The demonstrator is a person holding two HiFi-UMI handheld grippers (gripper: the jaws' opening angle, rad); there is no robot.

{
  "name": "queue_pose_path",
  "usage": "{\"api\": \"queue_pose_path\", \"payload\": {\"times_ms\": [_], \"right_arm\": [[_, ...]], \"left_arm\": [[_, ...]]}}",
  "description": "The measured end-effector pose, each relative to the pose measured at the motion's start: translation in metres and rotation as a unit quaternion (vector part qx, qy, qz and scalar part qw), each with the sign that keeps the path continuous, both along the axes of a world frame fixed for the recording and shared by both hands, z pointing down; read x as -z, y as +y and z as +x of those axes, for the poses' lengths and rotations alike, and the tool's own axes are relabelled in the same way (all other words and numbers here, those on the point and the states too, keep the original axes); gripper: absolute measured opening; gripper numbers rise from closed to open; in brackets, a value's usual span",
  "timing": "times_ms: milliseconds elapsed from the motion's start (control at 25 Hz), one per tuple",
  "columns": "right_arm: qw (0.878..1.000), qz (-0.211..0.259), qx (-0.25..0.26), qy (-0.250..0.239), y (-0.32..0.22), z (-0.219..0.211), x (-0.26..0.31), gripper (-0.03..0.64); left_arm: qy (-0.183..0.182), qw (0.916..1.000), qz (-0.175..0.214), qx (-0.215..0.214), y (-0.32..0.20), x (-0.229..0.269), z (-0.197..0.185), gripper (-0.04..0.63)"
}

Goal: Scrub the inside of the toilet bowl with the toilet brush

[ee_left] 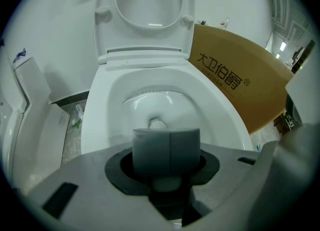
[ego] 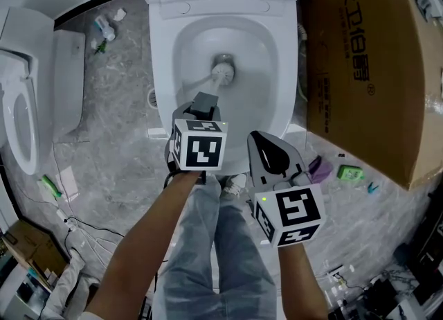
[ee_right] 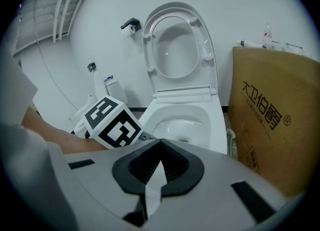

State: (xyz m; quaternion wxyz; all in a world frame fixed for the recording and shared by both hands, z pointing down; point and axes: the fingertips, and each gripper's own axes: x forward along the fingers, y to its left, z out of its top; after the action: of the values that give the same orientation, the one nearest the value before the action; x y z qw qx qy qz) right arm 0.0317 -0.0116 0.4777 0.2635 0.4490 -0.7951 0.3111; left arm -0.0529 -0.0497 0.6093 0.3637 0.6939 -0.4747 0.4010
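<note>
The white toilet bowl [ego: 277, 69] stands open ahead of me, with its seat and lid [ee_left: 147, 0] raised against the wall. The toilet brush's white head [ego: 223, 71] rests low in the bowl by the drain. Its grey handle [ee_left: 166, 150] slants back to my left gripper [ego: 202, 107], which is shut on it over the bowl's front rim. In the left gripper view the left gripper [ee_left: 167, 170] holds the handle's end and the brush head [ee_left: 157, 123] shows just beyond it. My right gripper [ego: 266, 147] hangs shut and empty to the right of the front rim. The right gripper [ee_right: 159, 150] faces the bowl from outside it.
A large brown cardboard box [ego: 374, 62] stands close against the toilet's right side. A second white toilet [ego: 21, 118] stands at the far left. Small litter [ego: 349, 172] and cables [ego: 76, 225] lie on the grey marble floor. The person's jeans-clad legs [ego: 214, 242] stand just before the bowl.
</note>
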Motion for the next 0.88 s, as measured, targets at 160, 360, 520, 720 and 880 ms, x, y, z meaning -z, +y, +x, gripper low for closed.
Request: {"api": "queue_pose_path", "payload": {"times_ms": [160, 360, 520, 720, 880], "right_arm": [[1.0, 0.004, -0.006, -0.008, -0.003, -0.005, 0.001, 0.0], [1.0, 0.019, -0.006, -0.006, -0.007, -0.01, 0.003, -0.002], [1.0, 0.026, -0.009, -0.008, -0.01, -0.012, 0.006, 0.0], [1.0, 0.027, -0.008, -0.009, -0.006, -0.014, 0.013, -0.002], [1.0, 0.026, -0.008, -0.007, -0.002, -0.013, 0.024, -0.001]], "left_arm": [[0.001, 1.0, -0.002, -0.001, 0.01, 0.004, 0.0, 0.152], [0.008, 0.9999, -0.008, 0.007, 0.03, 0.009, -0.001, 0.152], [0.012, 0.9998, -0.012, 0.014, 0.045, 0.013, -0.001, 0.152], [0.016, 0.9994, -0.017, 0.024, 0.062, 0.024, -0.002, 0.152], [0.019, 0.9992, -0.019, 0.031, 0.073, 0.038, -0.002, 0.152]]}}
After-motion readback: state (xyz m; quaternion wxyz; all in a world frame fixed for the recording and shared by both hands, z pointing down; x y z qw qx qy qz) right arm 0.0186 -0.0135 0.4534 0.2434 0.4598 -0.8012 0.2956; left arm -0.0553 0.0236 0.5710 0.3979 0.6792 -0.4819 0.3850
